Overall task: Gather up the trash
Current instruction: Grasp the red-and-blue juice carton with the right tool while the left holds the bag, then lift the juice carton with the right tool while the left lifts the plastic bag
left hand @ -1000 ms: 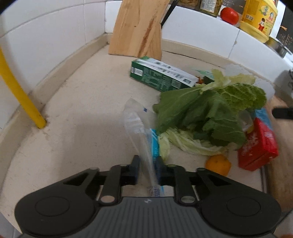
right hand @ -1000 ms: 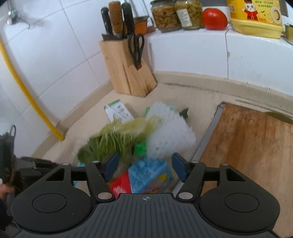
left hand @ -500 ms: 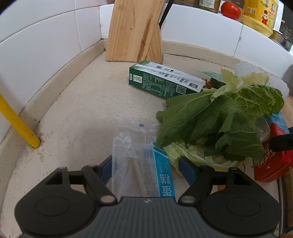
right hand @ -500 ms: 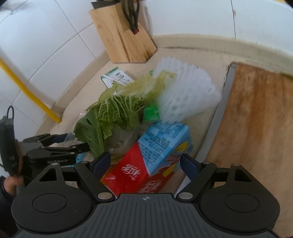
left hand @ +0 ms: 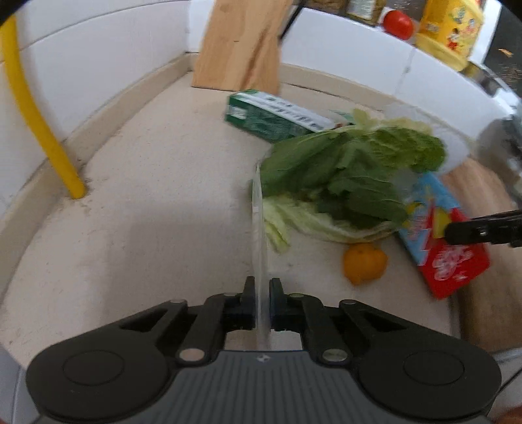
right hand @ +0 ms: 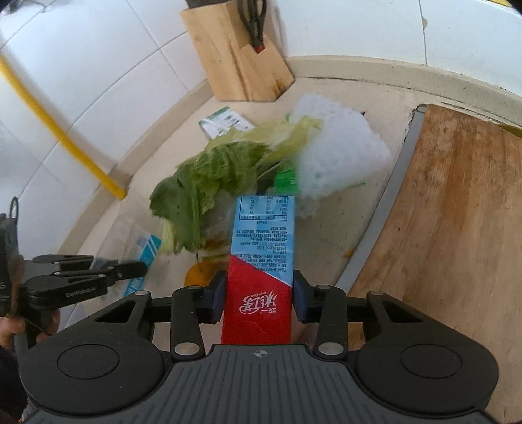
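Note:
My left gripper (left hand: 261,293) is closing its jaws on a clear plastic wrapper (left hand: 258,221), which stands edge-on between the pads, above the beige counter (left hand: 156,202). The right gripper (right hand: 259,293) is closing too, and its pads press both sides of a red and blue drink carton (right hand: 261,234). That carton (left hand: 450,261) shows at the right of the left wrist view. Other trash lies between them: cabbage leaves (left hand: 342,176), an orange peel (left hand: 363,262), a green carton (left hand: 270,119) and a white foam net (right hand: 336,153).
A wooden knife block (right hand: 241,62) stands in the back corner against white tiles. A yellow pipe (left hand: 36,120) rises from the counter at the left. A wooden cutting board (right hand: 456,212) fills the right side. A tomato (left hand: 398,20) and a yellow bottle (left hand: 450,29) sit on the ledge.
The left gripper opened over the flat wrapper, then closed on it; the wrapper now stands edge-on. The right gripper came down over the red and blue carton and closed on it.

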The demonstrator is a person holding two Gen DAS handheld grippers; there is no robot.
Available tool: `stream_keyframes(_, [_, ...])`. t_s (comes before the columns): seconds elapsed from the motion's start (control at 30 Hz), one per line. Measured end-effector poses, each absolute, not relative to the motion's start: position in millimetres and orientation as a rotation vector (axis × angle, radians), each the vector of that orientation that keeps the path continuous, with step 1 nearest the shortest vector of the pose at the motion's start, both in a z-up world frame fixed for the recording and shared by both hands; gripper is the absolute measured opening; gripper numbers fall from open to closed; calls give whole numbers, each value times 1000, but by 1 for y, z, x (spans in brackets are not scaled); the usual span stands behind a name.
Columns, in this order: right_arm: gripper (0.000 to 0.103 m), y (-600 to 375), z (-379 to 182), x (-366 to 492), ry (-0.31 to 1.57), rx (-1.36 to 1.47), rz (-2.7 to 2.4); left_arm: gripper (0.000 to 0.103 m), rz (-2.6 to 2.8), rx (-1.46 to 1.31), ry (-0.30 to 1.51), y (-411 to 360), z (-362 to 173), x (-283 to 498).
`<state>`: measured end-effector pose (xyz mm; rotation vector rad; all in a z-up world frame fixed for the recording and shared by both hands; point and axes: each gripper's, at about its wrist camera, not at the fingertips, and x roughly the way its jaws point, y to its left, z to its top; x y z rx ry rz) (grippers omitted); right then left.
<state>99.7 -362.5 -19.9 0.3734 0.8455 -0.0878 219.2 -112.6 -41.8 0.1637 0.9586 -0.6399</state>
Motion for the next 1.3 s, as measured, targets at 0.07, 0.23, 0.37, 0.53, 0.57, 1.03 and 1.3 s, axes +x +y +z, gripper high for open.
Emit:
stream_keyframes(0.07, [51, -363, -21, 102, 846, 367, -91, 20, -627, 165, 959, -116, -46, 222])
stream_keyframes(0.23, [87, -358, -21, 115, 840, 308, -105, 47, -597, 170, 916, -126, -43, 228])
stream_keyframes(0.37, [87, -360, -19, 125, 843, 288, -91, 54, -582, 213, 909, -131, -46, 231])
stream_keyframes(0.53, [87, -364, -32, 135, 899, 330, -62, 53, -553, 178, 926, -131, -48, 235])
stream_keyframes(0.57, [87, -364, -33, 135, 900, 327, -54, 52, -537, 182, 925, -130, -47, 234])
stream_keyframes(1.03, [48, -366, -23, 116, 848, 328, 34, 2, -510, 121, 935, -112, -36, 203])
stream_keyframes(1.3, [48, -348, -16, 82, 819, 396, 35, 2, -545, 15, 915, -85, -30, 176])
